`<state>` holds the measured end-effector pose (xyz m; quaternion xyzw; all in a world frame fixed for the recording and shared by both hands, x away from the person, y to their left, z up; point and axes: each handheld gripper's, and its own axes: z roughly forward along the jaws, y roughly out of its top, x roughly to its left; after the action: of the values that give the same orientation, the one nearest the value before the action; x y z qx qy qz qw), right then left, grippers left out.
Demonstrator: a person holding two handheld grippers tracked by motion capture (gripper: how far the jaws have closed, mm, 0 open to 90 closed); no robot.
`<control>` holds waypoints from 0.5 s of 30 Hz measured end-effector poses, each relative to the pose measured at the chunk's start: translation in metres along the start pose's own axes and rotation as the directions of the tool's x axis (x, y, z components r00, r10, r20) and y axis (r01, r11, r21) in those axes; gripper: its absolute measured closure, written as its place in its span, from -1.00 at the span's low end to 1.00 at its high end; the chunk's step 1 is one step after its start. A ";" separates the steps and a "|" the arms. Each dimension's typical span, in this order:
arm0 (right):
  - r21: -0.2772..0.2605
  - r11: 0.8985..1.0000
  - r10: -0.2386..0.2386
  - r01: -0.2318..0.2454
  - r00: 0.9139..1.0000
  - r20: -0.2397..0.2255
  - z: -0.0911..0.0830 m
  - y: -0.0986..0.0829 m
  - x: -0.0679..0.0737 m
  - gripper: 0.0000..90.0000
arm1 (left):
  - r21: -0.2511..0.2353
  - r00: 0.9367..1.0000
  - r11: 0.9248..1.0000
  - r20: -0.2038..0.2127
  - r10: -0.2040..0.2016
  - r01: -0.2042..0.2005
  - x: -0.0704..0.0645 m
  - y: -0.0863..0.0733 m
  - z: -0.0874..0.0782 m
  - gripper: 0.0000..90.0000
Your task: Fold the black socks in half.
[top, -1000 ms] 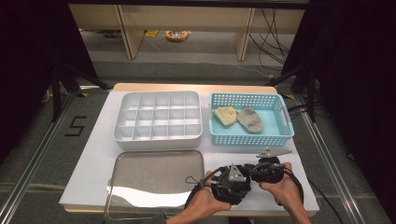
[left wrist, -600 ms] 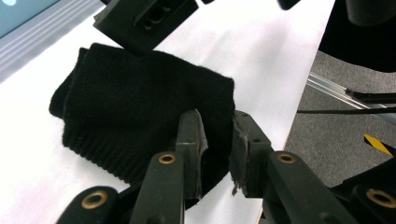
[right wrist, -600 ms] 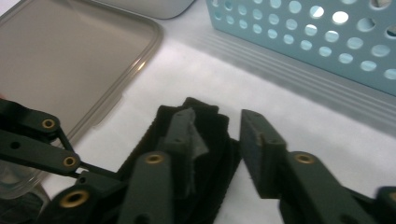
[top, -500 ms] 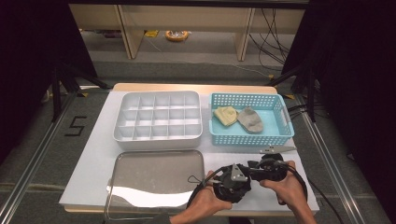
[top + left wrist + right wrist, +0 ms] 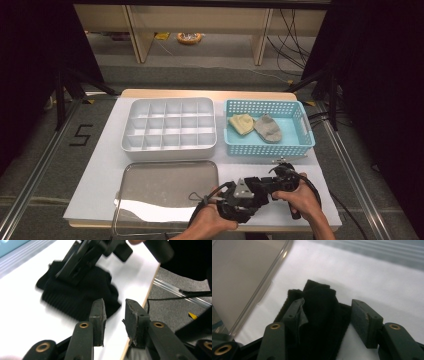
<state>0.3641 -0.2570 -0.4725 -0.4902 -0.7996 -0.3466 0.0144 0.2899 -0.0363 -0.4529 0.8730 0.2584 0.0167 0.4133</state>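
Observation:
A black sock (image 5: 82, 297) lies crumpled on the white table, close to its front right edge. My right gripper (image 5: 328, 302) is open and pressed down over the sock (image 5: 322, 320), with a raised fold of it standing between the jaws. In the left gripper view, the right gripper (image 5: 82, 260) sits on top of the sock. My left gripper (image 5: 113, 306) hovers just in front of the sock, with a small gap between its jaws and nothing in it. In the high view, the left gripper (image 5: 235, 202) and right gripper (image 5: 272, 182) are side by side, right of the metal tray.
A shiny metal tray (image 5: 165, 190) lies at front left, its rim (image 5: 274, 277) close to the sock. Behind it stand a white compartment box (image 5: 170, 125) and a blue basket (image 5: 267, 145) holding a yellow sock (image 5: 241, 123) and a grey sock (image 5: 269, 129). The table's front edge (image 5: 147, 290) is near.
Both hands have edged slightly to the left, and the right gripper has swung a little toward the left gripper. The sock stays on the table.

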 end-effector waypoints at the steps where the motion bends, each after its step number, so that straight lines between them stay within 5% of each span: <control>1: -0.006 1.000 0.002 -0.002 1.000 0.001 0.001 0.000 0.000 0.04 | 0.004 1.000 1.000 -0.003 0.001 -0.001 0.004 -0.005 -0.009 0.47; 6: 0.037 0.999 0.010 -0.010 1.000 -0.002 0.003 0.003 0.002 0.00 | 0.004 0.999 1.000 -0.039 -0.025 0.026 0.018 -0.028 -0.040 0.38; 7: 0.036 0.999 0.007 -0.007 1.000 0.006 0.003 0.004 0.003 0.00 | -0.011 0.997 0.999 -0.050 -0.053 0.053 0.020 -0.032 -0.043 0.36; 15: 0.042 0.999 0.002 -0.002 1.000 -0.008 0.005 0.004 0.004 0.05 | -0.057 0.992 0.995 -0.096 -0.086 0.080 0.030 -0.057 -0.074 0.31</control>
<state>0.3661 -0.2498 -0.4726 -0.4894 -0.8062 -0.3314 0.0282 0.2730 0.0602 -0.4519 0.8484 0.3139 0.0492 0.4234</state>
